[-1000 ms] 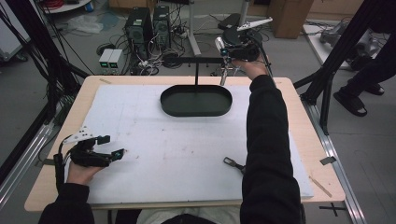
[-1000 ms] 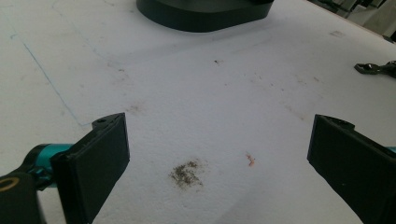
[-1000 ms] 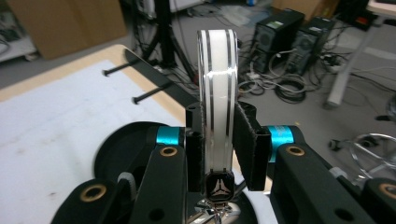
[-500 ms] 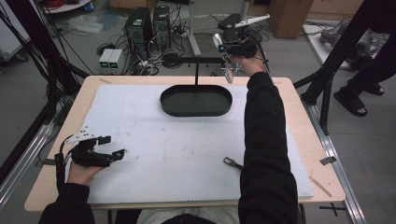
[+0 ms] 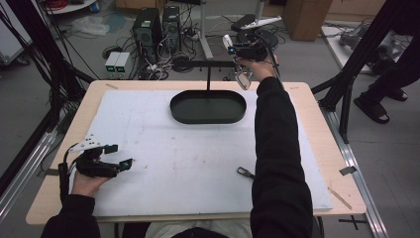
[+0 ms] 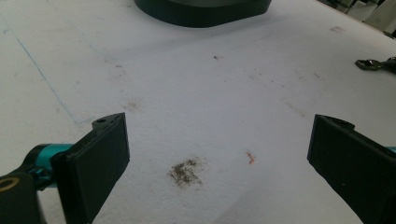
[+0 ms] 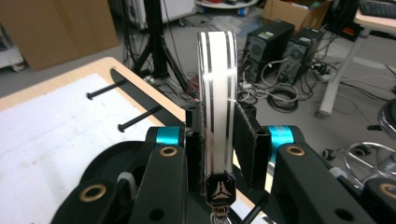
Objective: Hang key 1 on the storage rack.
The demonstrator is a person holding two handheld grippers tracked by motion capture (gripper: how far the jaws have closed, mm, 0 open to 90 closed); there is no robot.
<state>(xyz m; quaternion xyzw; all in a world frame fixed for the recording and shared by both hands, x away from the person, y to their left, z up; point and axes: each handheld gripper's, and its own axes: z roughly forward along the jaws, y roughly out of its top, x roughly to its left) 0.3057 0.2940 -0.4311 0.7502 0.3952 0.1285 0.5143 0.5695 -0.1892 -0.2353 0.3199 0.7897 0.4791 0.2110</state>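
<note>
Grey floor [image 5: 59,94] beyond a pale wooden worktop [image 5: 317,124] laid with a white mat [image 5: 163,144]. Black computer towers [image 5: 157,25], tangled cables [image 5: 163,62], cardboard boxes [image 5: 304,17] and black frame posts [image 5: 364,47] behind.

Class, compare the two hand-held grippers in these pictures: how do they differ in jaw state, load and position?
The left hand-held gripper has its jaws wide apart with nothing between them; the right hand-held gripper is shut on a white band with dark stripes. The left sits low over the white mat at the near edge; the right is raised by the stand's pegs at the far edge. Both have black jaws.
</note>
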